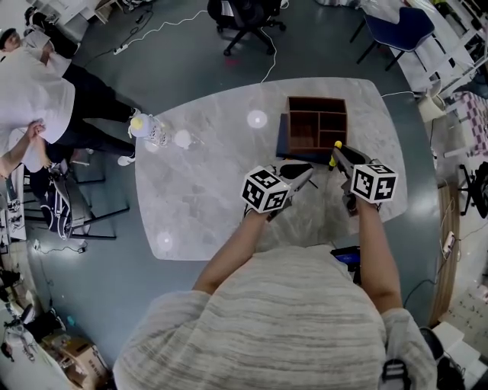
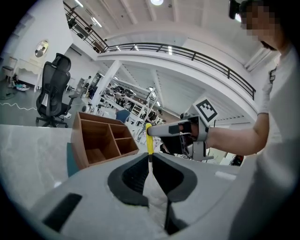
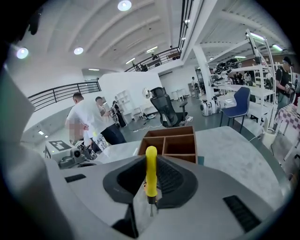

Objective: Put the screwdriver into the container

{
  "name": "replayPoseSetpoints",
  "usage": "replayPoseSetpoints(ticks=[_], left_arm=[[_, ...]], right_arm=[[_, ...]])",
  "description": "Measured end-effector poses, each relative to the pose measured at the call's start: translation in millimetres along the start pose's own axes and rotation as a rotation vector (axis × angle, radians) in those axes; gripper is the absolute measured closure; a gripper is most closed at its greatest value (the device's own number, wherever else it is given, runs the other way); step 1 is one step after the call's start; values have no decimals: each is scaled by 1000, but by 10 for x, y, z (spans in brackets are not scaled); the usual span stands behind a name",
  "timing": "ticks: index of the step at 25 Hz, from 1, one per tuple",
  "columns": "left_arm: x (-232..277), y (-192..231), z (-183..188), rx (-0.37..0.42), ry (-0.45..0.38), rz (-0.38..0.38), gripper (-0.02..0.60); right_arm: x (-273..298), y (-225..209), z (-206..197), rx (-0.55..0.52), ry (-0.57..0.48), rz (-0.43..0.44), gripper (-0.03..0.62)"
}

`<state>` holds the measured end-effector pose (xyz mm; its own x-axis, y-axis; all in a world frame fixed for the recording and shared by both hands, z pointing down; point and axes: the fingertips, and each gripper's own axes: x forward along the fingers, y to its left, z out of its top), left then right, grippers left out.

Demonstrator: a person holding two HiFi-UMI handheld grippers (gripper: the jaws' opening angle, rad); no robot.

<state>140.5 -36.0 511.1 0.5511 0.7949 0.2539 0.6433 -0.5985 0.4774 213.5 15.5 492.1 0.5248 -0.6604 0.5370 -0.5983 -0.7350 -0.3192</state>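
Grey smooth flooring (image 1: 191,53) spreads through a big open workshop with a railed mezzanine, white shelving and workbenches at the edges. On it stands a pale, marble-patterned surface (image 1: 206,190) with rounded corners and a few glossy light spots. Nearest the head camera is the person's own torso in a heathered grey knit (image 1: 267,320), with both bare forearms reaching forward. Two other people in white tops (image 1: 30,99) stand off the surface's left side. A black office chair (image 1: 244,19) and a blue chair (image 1: 393,27) sit on the floor beyond the far edge. Toward the far right of the surface rests the container (image 1: 316,100), a square box of brown wood split by thin partitions into several open compartments, set on a dark blue mat (image 1: 281,141) that shows along its left side. The left tool (image 1: 305,174) is grey moulded plastic with black ribbed pads, which are pressed together with nothing between them (image 2: 150,161). It carries a cube of black-and-white square markers (image 1: 265,190). The right tool (image 1: 339,152), with a cube of its own (image 1: 374,183), pinches the screwdriver (image 3: 151,171) by its handle. The screwdriver is slim, with a smooth, round-topped yellow handle standing upright between the pads and a short dark metal shaft below. It is held in the air just beside the container's near right corner (image 1: 337,144), outside every compartment. From the left gripper view it shows as a yellow bar (image 2: 149,140) to the right of the wooden box (image 2: 101,140).
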Motion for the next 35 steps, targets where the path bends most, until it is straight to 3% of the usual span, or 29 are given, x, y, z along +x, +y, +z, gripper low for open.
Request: replayPoseSetpoints(ticks=[11,24,35], left_arm=[[25,-6,9,-22,-9,1,545],[26,89,17,-52,-21,13,545],[-29,211,44,-69,-34,30,545]], right_arm=[[116,-130,576,-37,-126,-17,530],[344,-236,841,-100,-214,-45,530],[623,-241,606,-137,-170,-47,530]])
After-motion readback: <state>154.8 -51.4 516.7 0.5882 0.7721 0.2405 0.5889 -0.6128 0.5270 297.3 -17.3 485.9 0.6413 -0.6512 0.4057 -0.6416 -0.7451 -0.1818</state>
